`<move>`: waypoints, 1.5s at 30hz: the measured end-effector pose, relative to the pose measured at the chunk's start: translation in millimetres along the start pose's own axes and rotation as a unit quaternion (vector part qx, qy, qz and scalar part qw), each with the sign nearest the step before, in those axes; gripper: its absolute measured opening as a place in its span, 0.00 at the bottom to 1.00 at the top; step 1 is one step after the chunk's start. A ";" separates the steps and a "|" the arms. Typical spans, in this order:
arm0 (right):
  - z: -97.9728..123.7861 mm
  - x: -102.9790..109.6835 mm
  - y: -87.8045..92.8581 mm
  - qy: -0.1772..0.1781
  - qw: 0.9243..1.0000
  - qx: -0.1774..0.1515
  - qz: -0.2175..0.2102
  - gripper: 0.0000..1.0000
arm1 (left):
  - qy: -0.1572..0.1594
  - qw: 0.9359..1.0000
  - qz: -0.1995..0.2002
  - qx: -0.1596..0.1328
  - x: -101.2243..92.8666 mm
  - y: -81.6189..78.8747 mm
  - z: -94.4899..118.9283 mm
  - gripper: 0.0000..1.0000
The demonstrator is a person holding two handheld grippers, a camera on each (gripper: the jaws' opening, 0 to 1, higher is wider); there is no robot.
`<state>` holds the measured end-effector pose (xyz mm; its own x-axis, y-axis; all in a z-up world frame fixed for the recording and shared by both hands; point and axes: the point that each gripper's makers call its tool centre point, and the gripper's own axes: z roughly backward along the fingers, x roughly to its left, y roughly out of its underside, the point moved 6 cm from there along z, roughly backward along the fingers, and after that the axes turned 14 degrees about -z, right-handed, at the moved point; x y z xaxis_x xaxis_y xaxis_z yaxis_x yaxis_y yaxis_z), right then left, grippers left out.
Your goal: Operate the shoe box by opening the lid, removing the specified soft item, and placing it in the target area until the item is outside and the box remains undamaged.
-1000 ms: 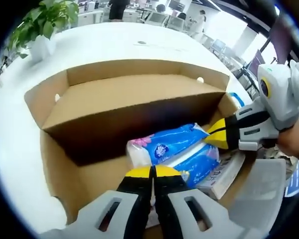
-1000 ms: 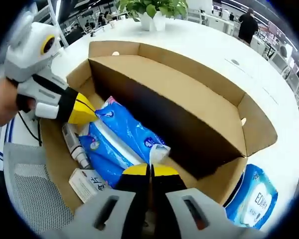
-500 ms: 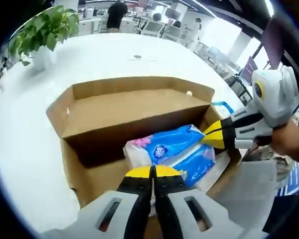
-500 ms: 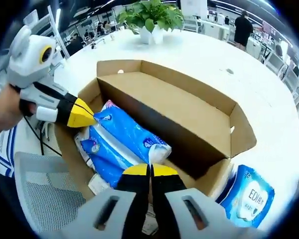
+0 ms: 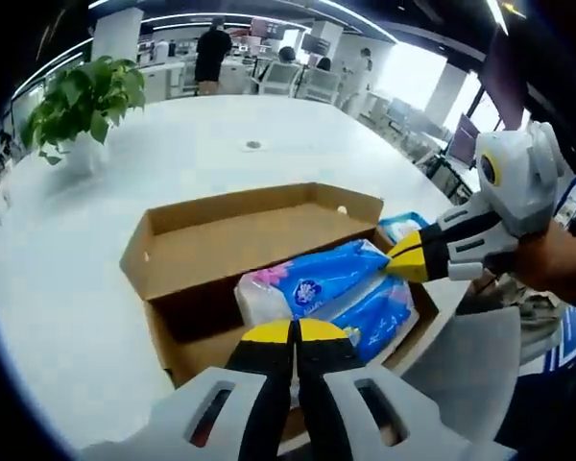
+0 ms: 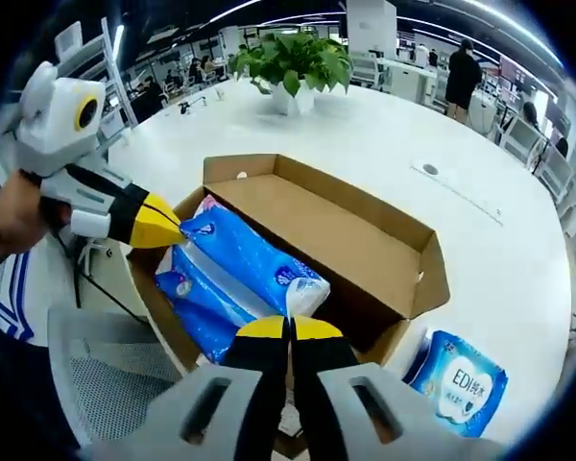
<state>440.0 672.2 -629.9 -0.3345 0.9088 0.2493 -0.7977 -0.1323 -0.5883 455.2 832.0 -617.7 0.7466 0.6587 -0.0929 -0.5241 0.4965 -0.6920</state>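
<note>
Two claws had hold of the blue tissue pack (image 5: 331, 288), one at each end, and it sat at the center of both views, partly raised above the open shoe box (image 5: 221, 240) but not clear of its walls. In the left gripper view the left claw (image 5: 294, 334) rose from the bottom center with its jaws pressed together on the near end of the pack, while the right claw (image 5: 403, 261) came in from the right of the frame with its yellow tips closed on the far corner. In the right gripper view the right claw (image 6: 290, 329) was likewise closed on the near end of the pack (image 6: 235, 279), and the left claw (image 6: 163, 226) pinched the corner at the left of the frame.

The pack looked light and soft; its plastic wrap appeared smooth and probably slippery, and the middle seemed likely to sag between the two holds. Gripping the sealed end folds, as here, seemed the best purchase, since the film bunches there.

The box's lid flap (image 6: 336, 240) stood open behind the pack on the white bench (image 5: 173, 134). A second tissue pack (image 6: 466, 379) lay on the bench at the lower right of the right gripper view, just beside the box (image 6: 418, 288).
</note>
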 end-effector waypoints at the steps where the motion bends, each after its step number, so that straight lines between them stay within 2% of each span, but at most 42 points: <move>1: 2.0 -0.2 -0.1 0.000 1.000 -0.002 0.000 0.00 | 0.001 1.000 -0.002 -0.001 -1.3 -0.9 0.7 0.00; 7: 17.7 -8.0 -1.1 0.010 1.000 -0.014 -0.002 0.00 | 0.007 1.000 -0.013 -0.010 -12.9 -9.9 1.6 0.00; 19: 42.3 -33.5 3.5 0.027 0.999 -0.031 -0.015 0.00 | 0.026 0.999 -0.035 -0.018 -38.5 -34.4 -11.6 0.00; 29: 61.6 -67.1 16.5 0.042 0.998 -0.040 -0.039 0.00 | 0.046 0.997 -0.057 -0.013 -65.5 -52.9 -33.6 0.00; 37: 79.4 -95.7 25.6 0.057 0.996 -0.043 -0.056 0.00 | 0.066 0.995 -0.075 -0.016 -89.7 -74.3 -52.6 0.00; 45: 96.2 -121.9 32.9 0.071 0.994 -0.047 -0.067 0.00 | 0.082 0.993 -0.087 -0.016 -111.5 -86.7 -67.7 0.00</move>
<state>406.3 519.0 -605.7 -0.1486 0.9632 0.2238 -0.7777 0.0260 -0.6281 445.2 677.2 -595.8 0.8828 0.4625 -0.0822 -0.3694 0.5754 -0.7297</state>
